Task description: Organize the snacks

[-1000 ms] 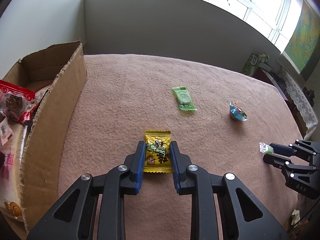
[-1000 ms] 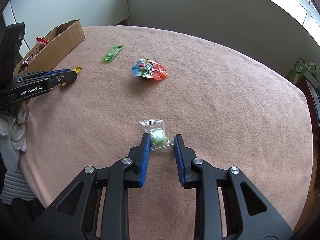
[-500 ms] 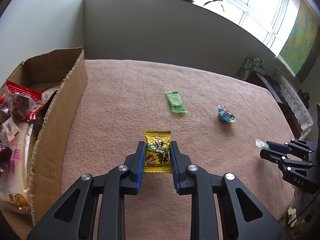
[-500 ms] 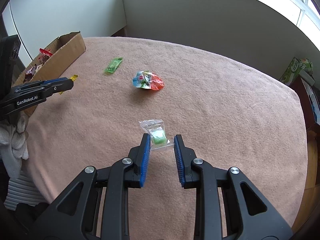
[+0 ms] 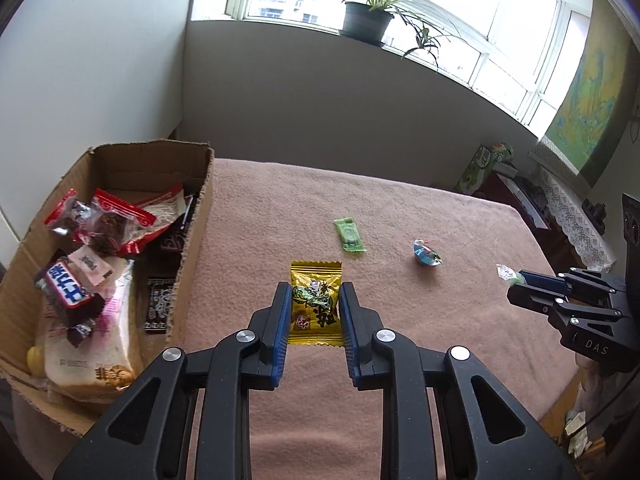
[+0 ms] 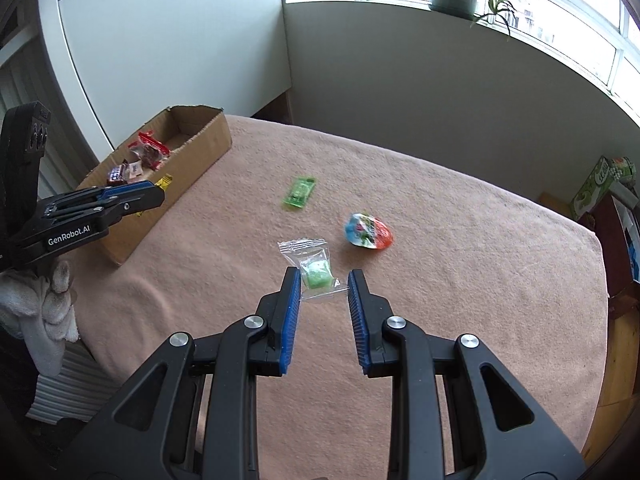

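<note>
Left gripper [image 5: 313, 309] clamped on flat yellow foil candy packet [image 5: 316, 303], lifted off the pink cloth beside the open cardboard box [image 5: 196, 264]. Right gripper [image 6: 324, 284] clamped on clear crinkly sachet with green candy [image 6: 314, 272]. Both look light, slippery, crushable; grip wrapper edges.

**A:** What does the room look like?

**B:** A table covered in a pinkish-brown cloth [image 5: 400, 208] stands near a corner. A white wall [image 5: 88, 72] lies to the left and a grey low wall [image 5: 320, 112] runs behind

**A:** Any windows?

**B:** A long band of white-framed windows [image 5: 460, 32] sits above the grey wall, letting in pale daylight. A potted plant [image 5: 370, 12] with long thin leaves stands on the sill

**A:** And to the right?

**B:** A map-like picture [image 5: 592, 92] hangs there, above a dark cabinet with a lace cloth [image 5: 576, 220] and a green carton [image 5: 482, 168]
</note>
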Tool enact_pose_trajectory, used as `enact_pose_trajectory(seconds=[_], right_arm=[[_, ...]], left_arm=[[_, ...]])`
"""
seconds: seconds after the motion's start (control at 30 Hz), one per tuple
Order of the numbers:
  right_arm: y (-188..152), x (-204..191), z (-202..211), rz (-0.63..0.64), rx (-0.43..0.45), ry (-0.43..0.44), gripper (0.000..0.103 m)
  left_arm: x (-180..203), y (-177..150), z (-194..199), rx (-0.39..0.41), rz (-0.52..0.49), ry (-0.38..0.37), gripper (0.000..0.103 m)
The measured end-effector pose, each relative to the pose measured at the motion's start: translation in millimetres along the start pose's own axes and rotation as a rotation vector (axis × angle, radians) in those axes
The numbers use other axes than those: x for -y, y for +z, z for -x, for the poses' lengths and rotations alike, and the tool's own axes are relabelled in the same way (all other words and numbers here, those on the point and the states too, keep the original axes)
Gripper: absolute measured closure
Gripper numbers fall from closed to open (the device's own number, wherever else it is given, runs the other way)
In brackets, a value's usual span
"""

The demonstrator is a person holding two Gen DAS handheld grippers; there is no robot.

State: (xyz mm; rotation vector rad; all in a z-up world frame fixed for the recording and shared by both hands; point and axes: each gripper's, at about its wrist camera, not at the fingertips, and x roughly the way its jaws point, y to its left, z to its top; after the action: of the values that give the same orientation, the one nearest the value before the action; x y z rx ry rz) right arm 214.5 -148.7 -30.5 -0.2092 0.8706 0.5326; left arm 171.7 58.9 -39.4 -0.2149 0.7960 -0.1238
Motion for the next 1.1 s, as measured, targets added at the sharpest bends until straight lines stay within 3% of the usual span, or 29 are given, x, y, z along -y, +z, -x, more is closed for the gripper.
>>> enact_pose_trajectory(seconds=[0.57,0.83,1.1], right_arm=[[89,-101,-23,0.108,0.048,0.138,0.078],[133,-142,-58,0.121,0.034,0.192,0.078],[149,-170,-96,0.135,0.0,0.212,0.077]], left_arm=[[-76,-6,55,0.082,0.115,0.096,0.081],[-103,-12,58,0.083,0.164,0.106,0.081],[-109,-12,55,0.076,0.181,0.1,0.081]])
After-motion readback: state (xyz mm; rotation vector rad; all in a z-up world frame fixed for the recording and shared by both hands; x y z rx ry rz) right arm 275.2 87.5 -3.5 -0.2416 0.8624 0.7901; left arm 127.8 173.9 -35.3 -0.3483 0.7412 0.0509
